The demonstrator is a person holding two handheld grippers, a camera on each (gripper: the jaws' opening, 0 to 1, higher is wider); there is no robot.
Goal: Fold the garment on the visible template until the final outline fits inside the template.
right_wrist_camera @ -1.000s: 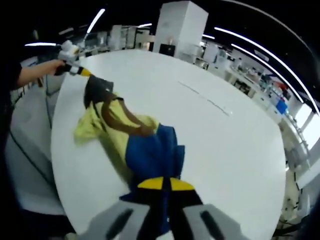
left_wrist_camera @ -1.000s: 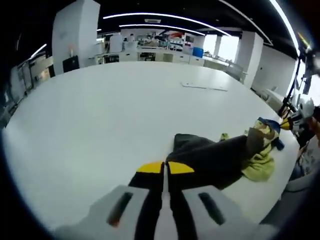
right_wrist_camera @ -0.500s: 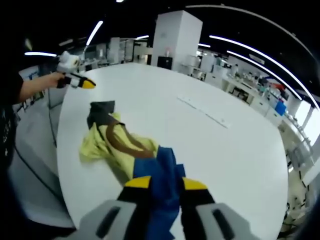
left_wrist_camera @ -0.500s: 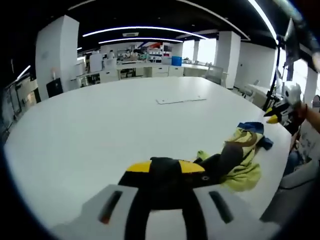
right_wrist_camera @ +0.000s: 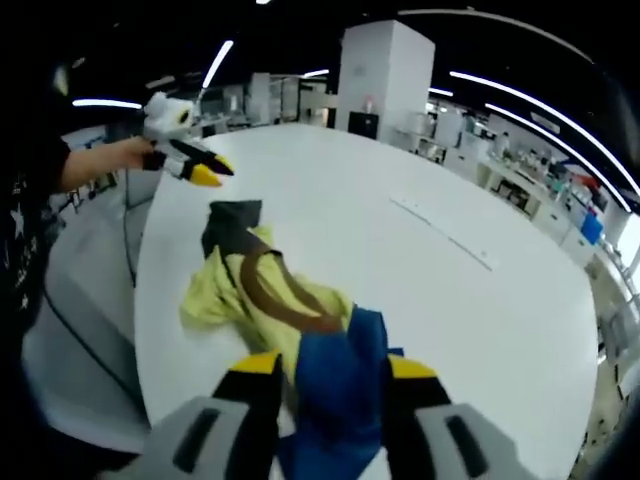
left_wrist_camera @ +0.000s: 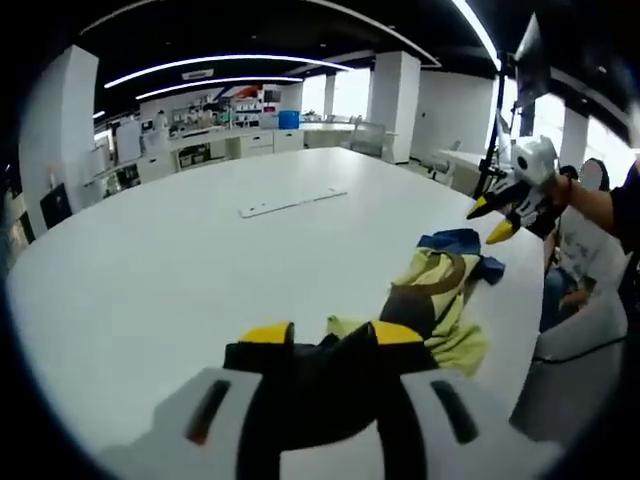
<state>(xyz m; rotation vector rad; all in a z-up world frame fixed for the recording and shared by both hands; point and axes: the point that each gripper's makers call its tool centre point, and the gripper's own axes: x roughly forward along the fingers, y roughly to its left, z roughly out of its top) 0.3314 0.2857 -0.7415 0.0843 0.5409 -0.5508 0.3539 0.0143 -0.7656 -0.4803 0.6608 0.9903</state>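
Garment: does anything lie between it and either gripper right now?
Nothing visible does. The left gripper is open with the garment's dark end lying between its fingers. The right gripper is open with the blue end between its fingers. The table around the cloth is bare.

Large white round-edged bench [left_wrist_camera: 200,260] seen spanning foreground in both views. Pale flat strip [left_wrist_camera: 291,202] noted lying on bench top, well apart from near edge. Dark ceiling crossed by long curved light strips [left_wrist_camera: 220,62]. White square pillars [right_wrist_camera: 385,75] seen beyond bench. Bright windows [left_wrist_camera: 352,92] noted at far wall, white counters and shelving [left_wrist_camera: 210,140] ranged below. Blue bin [left_wrist_camera: 289,119] seen on far counter.
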